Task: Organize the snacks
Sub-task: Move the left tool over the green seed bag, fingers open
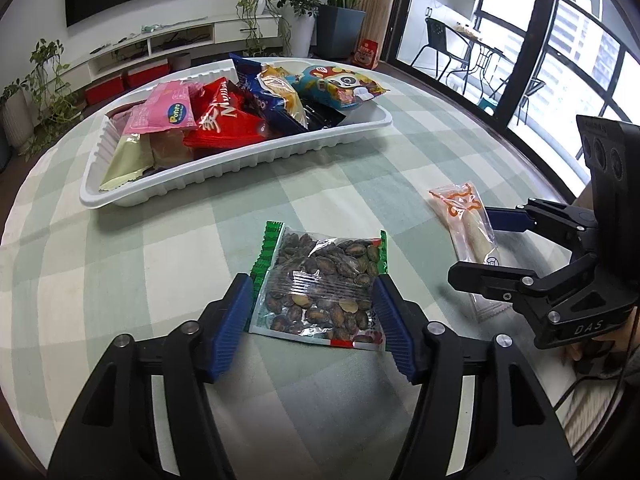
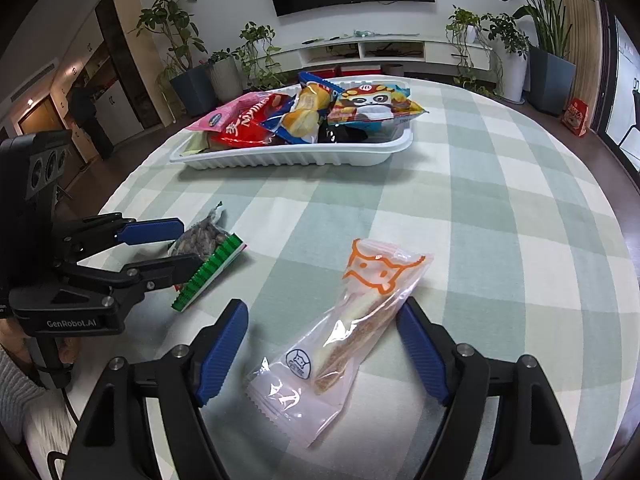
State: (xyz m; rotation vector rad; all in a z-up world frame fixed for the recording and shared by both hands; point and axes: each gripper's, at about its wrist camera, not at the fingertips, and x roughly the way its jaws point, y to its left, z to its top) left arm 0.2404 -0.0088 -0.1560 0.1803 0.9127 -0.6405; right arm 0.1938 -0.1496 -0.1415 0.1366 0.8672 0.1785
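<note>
Straddling a seed packet [image 1: 320,284] with left gripper [image 1: 316,320] jaws apart, pads just beside its edges, not pressing. Bracketing a clear snack-stick pouch [image 2: 340,344] loosely with right gripper [image 2: 324,352], wide open. Beyond, on checked tablecloth [image 1: 400,152]: white plastic tray [image 1: 240,168], heaped with snack bags, pink [image 1: 168,108], red [image 1: 224,120], panda-printed [image 1: 340,88].

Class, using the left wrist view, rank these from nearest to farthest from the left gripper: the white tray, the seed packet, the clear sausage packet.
1. Seed packet: lying between the pads of the left gripper.
2. Clear sausage packet: to the right on the tablecloth, at the right gripper.
3. White tray: farther back, left of centre, full of snacks.
</note>
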